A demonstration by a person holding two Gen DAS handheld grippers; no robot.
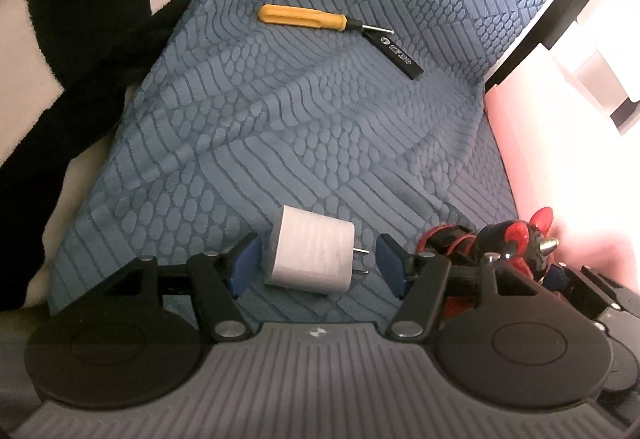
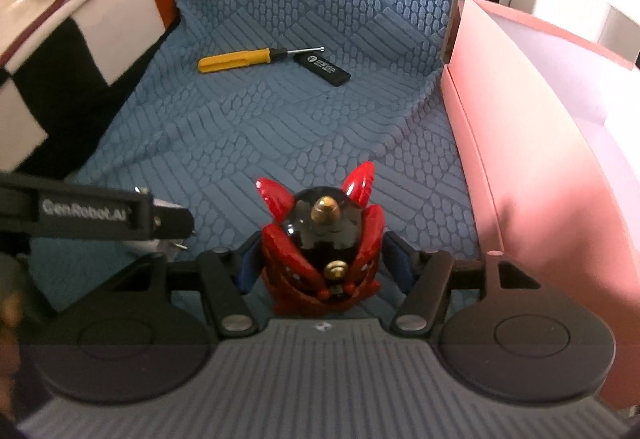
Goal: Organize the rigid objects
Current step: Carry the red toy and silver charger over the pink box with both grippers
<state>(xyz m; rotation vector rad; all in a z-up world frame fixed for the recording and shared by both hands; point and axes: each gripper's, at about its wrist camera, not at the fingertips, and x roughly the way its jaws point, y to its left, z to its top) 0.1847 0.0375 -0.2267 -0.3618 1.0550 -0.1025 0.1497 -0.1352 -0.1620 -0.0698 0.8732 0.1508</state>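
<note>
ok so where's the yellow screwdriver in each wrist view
Left wrist view: the yellow screwdriver lies in the upper middle on the blue textured cloth, handle to the left.
Right wrist view: the yellow screwdriver lies upper left of centre, handle to the left.
Shared landmark: the black tag lying at the screwdriver's tip end, to its right in both views.

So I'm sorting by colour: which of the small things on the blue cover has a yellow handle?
The screwdriver, lying flat at the far end. Beside it lies a black tag; the charger is white, the figurine red and black.
</note>
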